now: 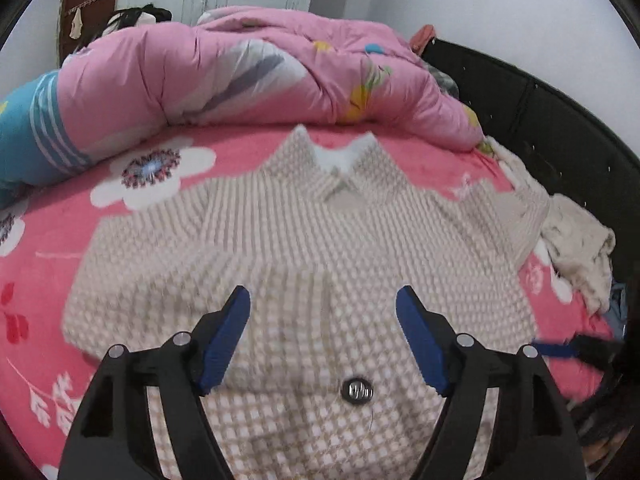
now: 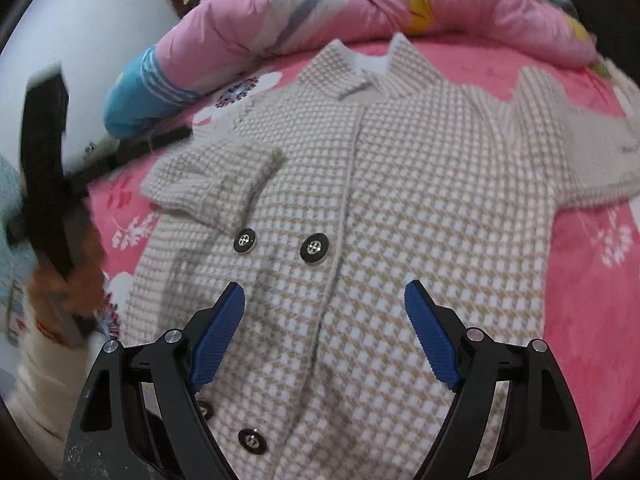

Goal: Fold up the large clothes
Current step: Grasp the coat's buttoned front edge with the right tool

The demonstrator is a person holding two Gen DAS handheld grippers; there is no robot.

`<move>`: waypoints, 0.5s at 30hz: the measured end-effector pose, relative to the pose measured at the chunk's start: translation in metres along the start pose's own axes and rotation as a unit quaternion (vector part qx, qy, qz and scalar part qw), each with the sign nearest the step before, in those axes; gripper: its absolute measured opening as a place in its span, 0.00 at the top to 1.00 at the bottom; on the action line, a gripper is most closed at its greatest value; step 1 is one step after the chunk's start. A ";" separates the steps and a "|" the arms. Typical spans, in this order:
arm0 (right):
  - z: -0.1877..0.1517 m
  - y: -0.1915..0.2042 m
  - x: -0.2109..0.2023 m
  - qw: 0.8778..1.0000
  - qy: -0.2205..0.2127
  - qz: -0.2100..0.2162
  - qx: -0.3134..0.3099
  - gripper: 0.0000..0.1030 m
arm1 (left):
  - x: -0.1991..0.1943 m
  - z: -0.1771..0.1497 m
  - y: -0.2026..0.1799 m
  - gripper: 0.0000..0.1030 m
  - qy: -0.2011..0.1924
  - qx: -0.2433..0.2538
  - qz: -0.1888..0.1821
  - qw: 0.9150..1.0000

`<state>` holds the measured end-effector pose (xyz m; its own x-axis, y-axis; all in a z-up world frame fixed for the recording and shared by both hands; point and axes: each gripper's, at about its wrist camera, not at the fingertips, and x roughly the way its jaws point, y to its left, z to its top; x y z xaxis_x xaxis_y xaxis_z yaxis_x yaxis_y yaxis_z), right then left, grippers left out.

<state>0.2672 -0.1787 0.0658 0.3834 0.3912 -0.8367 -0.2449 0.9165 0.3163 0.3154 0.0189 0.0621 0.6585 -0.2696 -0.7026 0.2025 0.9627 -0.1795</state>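
A large beige-and-white houndstooth coat lies front-up on the pink flowered bed sheet, collar at the far side. In the right wrist view the coat has one sleeve folded across its front, just above two black buttons. Its other sleeve spreads out to the right. My left gripper hovers open over the coat's lower front, with nothing between its blue pads. My right gripper is open too, above the button row and holding nothing.
A bunched pink quilt and a blue striped pillow fill the far side of the bed. A black bed frame curves along the right. A cream garment lies crumpled at the bed's right edge. A person's orange fuzzy cuff shows at left.
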 end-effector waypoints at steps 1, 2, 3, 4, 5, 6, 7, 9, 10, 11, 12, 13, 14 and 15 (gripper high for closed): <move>0.005 -0.001 -0.002 1.000 -0.001 0.017 0.009 0.25 | -0.001 -0.006 0.005 0.27 0.001 -0.009 -0.006 1.000; 0.012 0.000 -0.002 0.999 -0.004 0.035 0.016 0.25 | -0.007 -0.014 0.010 0.25 -0.006 -0.023 -0.015 1.000; 0.019 0.003 -0.001 0.998 -0.007 0.056 0.022 0.25 | -0.012 -0.019 0.015 0.23 -0.013 -0.029 -0.020 0.999; 0.025 0.006 0.001 0.997 -0.006 0.072 0.027 0.25 | -0.020 -0.026 0.022 0.20 -0.025 -0.038 -0.018 0.999; 0.032 0.011 0.007 0.995 -0.001 0.098 0.032 0.25 | -0.028 -0.033 0.030 0.19 -0.036 -0.042 -0.007 0.998; 0.039 0.018 0.016 0.992 0.005 0.125 0.036 0.25 | -0.032 -0.039 0.034 0.17 -0.041 -0.043 0.005 0.998; 0.045 0.023 0.023 0.989 0.011 0.142 0.037 0.26 | -0.033 -0.044 0.040 0.17 -0.040 -0.044 0.023 0.998; 0.060 0.037 0.050 0.984 0.031 0.168 0.045 0.30 | -0.026 -0.053 0.054 0.17 -0.020 -0.053 0.067 0.996; 0.065 0.041 0.061 0.982 0.041 0.176 0.050 0.32 | -0.020 -0.057 0.062 0.17 -0.009 -0.065 0.076 0.995; 0.071 0.046 0.078 0.979 0.056 0.187 0.062 0.35 | -0.012 -0.062 0.073 0.17 0.007 -0.084 0.086 0.993; 0.074 0.047 0.089 0.977 0.067 0.191 0.072 0.37 | -0.007 -0.065 0.079 0.17 0.017 -0.094 0.092 0.991; 0.078 0.049 0.106 0.974 0.084 0.189 0.088 0.39 | 0.000 -0.069 0.085 0.17 0.030 -0.104 0.097 0.989; 0.079 0.050 0.115 0.973 0.094 0.186 0.097 0.41 | 0.008 -0.072 0.091 0.17 0.046 -0.115 0.096 0.988; 0.080 0.049 0.127 0.972 0.105 0.179 0.108 0.41 | 0.014 -0.074 0.094 0.17 0.057 -0.119 0.095 0.987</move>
<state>0.3754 -0.0772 0.0104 0.1119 0.6829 -0.7219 -0.1273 0.7303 0.6711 0.2896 0.1078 -0.0155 0.5796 -0.0922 -0.8097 -0.1017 0.9776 -0.1841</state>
